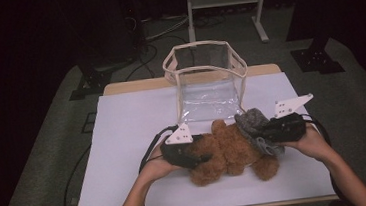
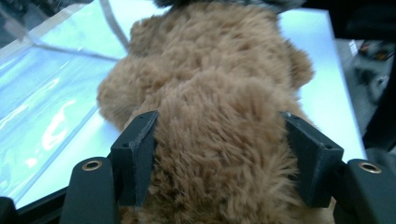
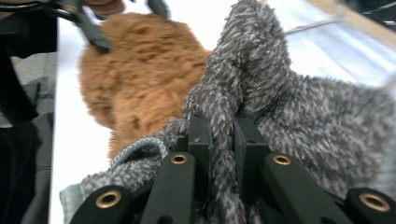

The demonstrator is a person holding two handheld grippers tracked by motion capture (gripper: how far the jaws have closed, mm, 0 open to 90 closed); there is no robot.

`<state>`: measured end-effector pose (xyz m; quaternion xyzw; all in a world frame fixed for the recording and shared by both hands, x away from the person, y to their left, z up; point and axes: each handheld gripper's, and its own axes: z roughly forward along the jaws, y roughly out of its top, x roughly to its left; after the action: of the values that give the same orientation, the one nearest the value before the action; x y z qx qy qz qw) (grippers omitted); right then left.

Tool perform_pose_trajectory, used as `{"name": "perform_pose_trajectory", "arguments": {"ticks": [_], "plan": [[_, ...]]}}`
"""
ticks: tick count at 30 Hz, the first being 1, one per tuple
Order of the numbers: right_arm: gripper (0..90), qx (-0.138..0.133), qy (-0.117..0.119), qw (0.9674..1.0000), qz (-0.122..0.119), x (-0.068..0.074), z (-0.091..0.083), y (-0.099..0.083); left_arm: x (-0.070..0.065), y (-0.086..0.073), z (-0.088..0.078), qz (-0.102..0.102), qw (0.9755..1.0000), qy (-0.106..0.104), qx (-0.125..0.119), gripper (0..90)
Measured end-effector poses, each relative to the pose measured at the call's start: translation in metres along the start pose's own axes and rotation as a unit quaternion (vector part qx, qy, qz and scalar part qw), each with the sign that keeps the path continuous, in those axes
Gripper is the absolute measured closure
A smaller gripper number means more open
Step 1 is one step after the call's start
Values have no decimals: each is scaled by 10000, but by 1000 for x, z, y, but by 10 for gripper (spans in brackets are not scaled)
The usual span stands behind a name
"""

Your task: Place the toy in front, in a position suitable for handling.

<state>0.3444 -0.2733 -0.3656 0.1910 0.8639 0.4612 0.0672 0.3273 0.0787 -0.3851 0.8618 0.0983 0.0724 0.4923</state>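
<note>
Here the teddy bear point(image 1: 228, 151) lies sideways between both hands; the left gripper point(image 2: 219, 154) hugs its body with jaws spread wide, pads touching fur; the right gripper point(image 3: 223, 140) pinches the grey hat point(image 3: 299, 112) tight.

Clear plastic bag with beige trim point(image 1: 204, 81) standing open, white table point(image 1: 125, 153), metal stand point(image 1: 225, 1) behind on grey floor point(image 1: 44, 145)

Both forearms enter the high view from six o'clock and angle inward toward each other. The left hand point(image 1: 157, 168) holds the left tool point(image 1: 203, 157) pointing toward three o'clock, its jaws standing apart with brown fur bulging between the pads. The right hand point(image 1: 311, 144) holds the right tool point(image 1: 258, 132) pointing toward nine o'clock, jaws pinched nearly together on a fold of grey fabric.
</note>
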Motion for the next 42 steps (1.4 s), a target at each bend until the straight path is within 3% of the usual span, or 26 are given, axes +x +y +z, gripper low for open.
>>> {"name": "perform_pose_trajectory", "arguments": {"ticks": [4, 8, 10, 13, 14, 16, 18, 20, 25, 26, 33, 36, 42], "plan": [[789, -57, -187, 9997, 162, -15, -9, -6, -7, 2, -3, 184, 9997, -144, -110, 268], [788, -80, -297, 9993, 192, -19, -12, -8, -11, 1, 0, 348, 9993, -98, -72, 212], [788, -85, -483, 9985, 233, -23, -17, -11, -14, -1, 5, 474, 9989, -3, -31, 153], [788, -84, -517, 9981, 316, -25, -18, -15, -15, -2, 8, 498, 9987, 68, -37, 112], [789, -58, -473, 9982, 359, -26, -15, -18, -16, -4, 11, 591, 9981, 168, 7, 111], [793, -15, -378, 9986, 368, -25, -11, -20, -16, -5, 13, 635, 9977, 210, 79, 149], [796, 18, -270, 9987, 431, -23, -6, -22, -13, -5, 10, 637, 9974, 314, 82, 240], [799, 6, -215, 9987, 452, -20, -3, -22, -10, -6, 9, 587, 9978, 306, 65, 276], [802, 13, -56, 9992, 388, -12, 3, -17, 2, -9, 1, 371, 9987, 342, 25, 285], [802, 16, 20, 9994, 343, -7, 9, -14, 7, -11, -3, 241, 9991, 342, -6, 290], [802, -92, 295, 9991, 277, 6, 23, -8, 22, -18, -17, -65, 9991, 414, -99, 301], [801, -161, 328, 9991, 199, 10, 28, -8, 21, -18, -19, -82, 9999, 110, -63, 290], [799, -335, 195, 9988, 301, 7, 17, -24, 12, -11, -15, 187, 9998, 28, 118, 285]]}}
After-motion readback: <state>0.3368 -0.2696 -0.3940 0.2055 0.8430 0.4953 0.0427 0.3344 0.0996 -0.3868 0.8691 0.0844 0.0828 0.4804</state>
